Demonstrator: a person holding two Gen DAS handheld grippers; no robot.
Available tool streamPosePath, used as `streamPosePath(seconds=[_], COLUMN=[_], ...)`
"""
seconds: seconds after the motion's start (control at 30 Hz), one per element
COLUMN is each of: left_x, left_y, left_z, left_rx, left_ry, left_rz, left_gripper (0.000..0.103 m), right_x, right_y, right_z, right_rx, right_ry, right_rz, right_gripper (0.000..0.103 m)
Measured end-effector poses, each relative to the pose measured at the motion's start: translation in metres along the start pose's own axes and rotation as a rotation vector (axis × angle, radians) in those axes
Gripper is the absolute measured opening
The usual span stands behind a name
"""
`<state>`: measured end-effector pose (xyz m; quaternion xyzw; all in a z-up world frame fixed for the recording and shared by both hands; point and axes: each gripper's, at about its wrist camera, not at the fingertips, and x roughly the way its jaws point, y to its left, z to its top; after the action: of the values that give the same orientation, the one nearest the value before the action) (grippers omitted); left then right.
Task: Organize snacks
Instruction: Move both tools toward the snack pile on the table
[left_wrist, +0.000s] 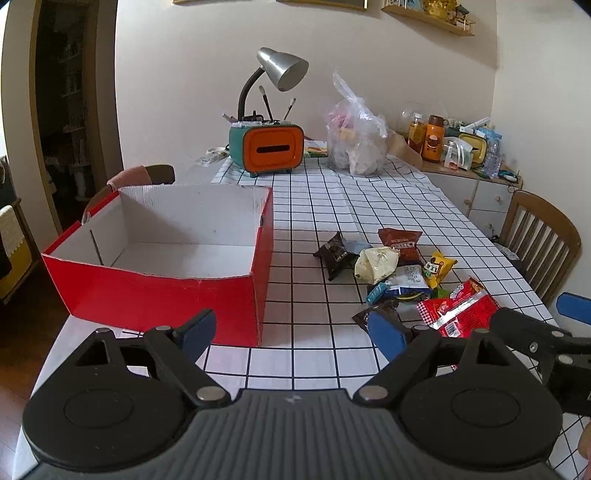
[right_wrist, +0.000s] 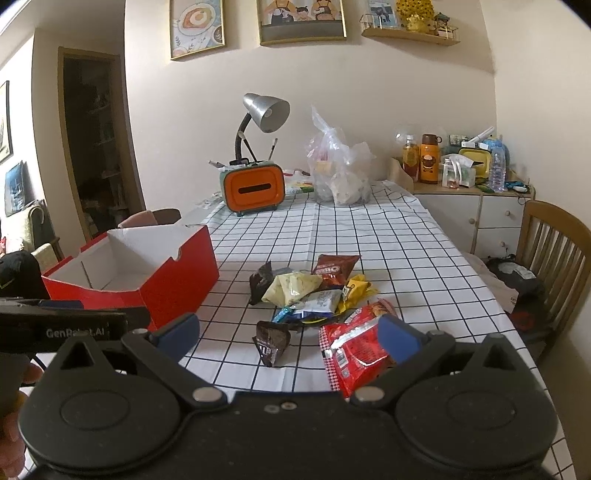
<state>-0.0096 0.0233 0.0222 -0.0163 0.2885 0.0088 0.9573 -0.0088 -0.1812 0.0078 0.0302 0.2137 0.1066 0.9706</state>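
Lower centre of both frames: one left hand-held gripper (left_wrist: 291, 334) and one right hand-held gripper (right_wrist: 288, 334), both spread wide, grasping nothing, blue pads apart over the checked tabletop (left_wrist: 317, 206).

One red box (left_wrist: 162, 266), white inside, open top, nothing visible in it. Sits left-centre of the left wrist frame, on the tabletop's left part, long axis running from the near edge toward the far wall, slightly skewed. In the right wrist frame it is at centre left.

Snack pile (right_wrist: 314, 291) right of the box, well apart from it, frame centre. Count of packets that can be told apart, about eight:
- one big red packet (right_wrist: 354, 350), nearest, long axis running near-to-far, tilted a little right; right gripper's right pad overlaps it in the frame, contact cannot be told
- two dark brown packets: one (right_wrist: 271, 341) near and apart from the pile, pointed end toward the camera; one (right_wrist: 260, 280) at the pile's left, standing on edge
- one pale yellow packet (right_wrist: 293, 288)
- one brown-red Oreo packet (right_wrist: 332, 271), far side, top edge toward the far wall
- one bright yellow packet (right_wrist: 356, 290)
- one white-blue packet (right_wrist: 319, 301)
- one small teal wrapper (right_wrist: 282, 314)
More may be hidden underneath.

Far end of tabletop: one lamp (left_wrist: 280, 70), one orange-and-teal holder (left_wrist: 271, 149), one clear plastic bag (left_wrist: 354, 140). One wooden chair (left_wrist: 539, 240) at the right edge.
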Motion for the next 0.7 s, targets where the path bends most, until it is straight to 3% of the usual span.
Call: streamPosePath(seconds=[0.7], left_x=[-0.0044], left_y=[-0.0076], left_z=[0.0017], left_rx=[0.016], left_ry=[-0.015], left_rz=[-0.015], left_gripper=[0.09], right_x=[0.0006], right_y=[-0.006], right_z=[0.0008], right_rx=[0.003], right_ry=[0.023], right_rz=[-0.046], right_gripper=[0.103])
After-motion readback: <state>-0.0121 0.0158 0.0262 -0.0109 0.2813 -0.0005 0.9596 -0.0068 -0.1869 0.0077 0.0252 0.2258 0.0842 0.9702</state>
